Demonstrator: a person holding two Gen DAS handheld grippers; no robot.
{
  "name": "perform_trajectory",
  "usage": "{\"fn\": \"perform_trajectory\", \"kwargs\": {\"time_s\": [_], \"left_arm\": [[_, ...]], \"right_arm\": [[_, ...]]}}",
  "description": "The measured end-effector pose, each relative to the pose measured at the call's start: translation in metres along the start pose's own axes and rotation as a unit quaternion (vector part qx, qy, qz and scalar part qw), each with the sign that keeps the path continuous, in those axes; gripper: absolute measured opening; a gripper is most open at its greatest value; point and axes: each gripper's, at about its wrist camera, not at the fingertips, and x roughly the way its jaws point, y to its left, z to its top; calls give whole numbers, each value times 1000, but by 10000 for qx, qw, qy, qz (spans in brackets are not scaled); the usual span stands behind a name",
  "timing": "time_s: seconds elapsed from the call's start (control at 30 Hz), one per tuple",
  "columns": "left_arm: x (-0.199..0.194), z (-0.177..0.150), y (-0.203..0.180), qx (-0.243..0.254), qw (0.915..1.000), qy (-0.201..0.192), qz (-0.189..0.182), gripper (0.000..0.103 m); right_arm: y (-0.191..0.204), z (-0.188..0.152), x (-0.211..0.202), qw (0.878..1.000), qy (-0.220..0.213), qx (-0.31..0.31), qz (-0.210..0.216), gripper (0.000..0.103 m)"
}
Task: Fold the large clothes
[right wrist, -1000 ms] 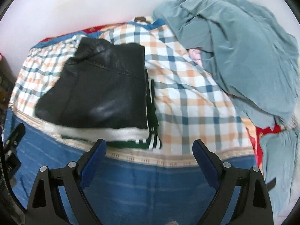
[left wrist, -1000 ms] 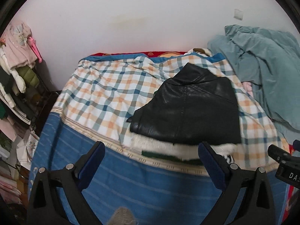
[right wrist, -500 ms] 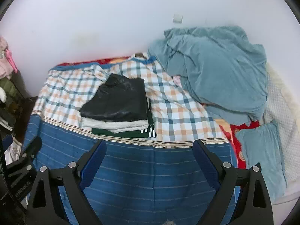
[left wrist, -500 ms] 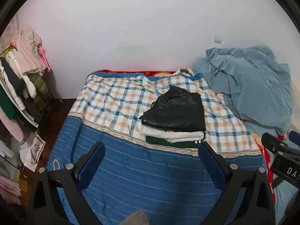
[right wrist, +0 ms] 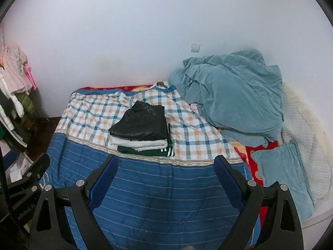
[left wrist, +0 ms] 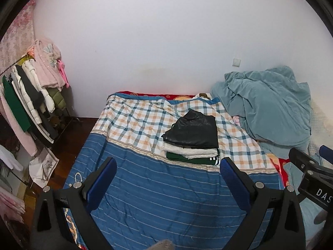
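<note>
On the bed (left wrist: 145, 198), 1 stack of 3 folded garments was seen at the seam between the checked sheet (left wrist: 135, 123) and the blue striped cover (right wrist: 166, 187): 1 black leather jacket (left wrist: 193, 132) on top, 1 white fleecy garment (left wrist: 190, 152) in the middle, 1 dark green garment (right wrist: 143, 150) with white stripes at the bottom. 1 teal blanket (right wrist: 231, 95) was heaped to the right, with 1 teal pillow (right wrist: 283, 175) nearby. 1 clothes rack (left wrist: 31, 95) stood at the left. Both the left gripper (left wrist: 166, 177) and the right gripper (right wrist: 166, 175) were held spread wide above the cover, gripping nothing, well apart from the stack.
</note>
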Motion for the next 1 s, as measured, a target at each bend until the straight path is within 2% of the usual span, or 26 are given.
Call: {"fn": "perform_trajectory", "kwargs": {"time_s": [0.17, 0.47, 0.7, 1.0], "left_arm": [[-23, -4, -5, 25, 9999, -140, 71, 101], [-52, -13, -8, 62, 9989, -418, 207, 103], [-66, -15, -7, 26, 9982, -552, 245, 103], [-74, -20, -6, -23, 9983, -532, 219, 103]], "right_arm": [[-8, -10, -44, 9998, -177, -40, -50, 95], [-15, -19, -89, 9987, -484, -102, -130, 98], [-15, -20, -106, 9979, -627, -176, -48, 99], [-17, -20, -109, 9977, -658, -160, 36, 99]]}}
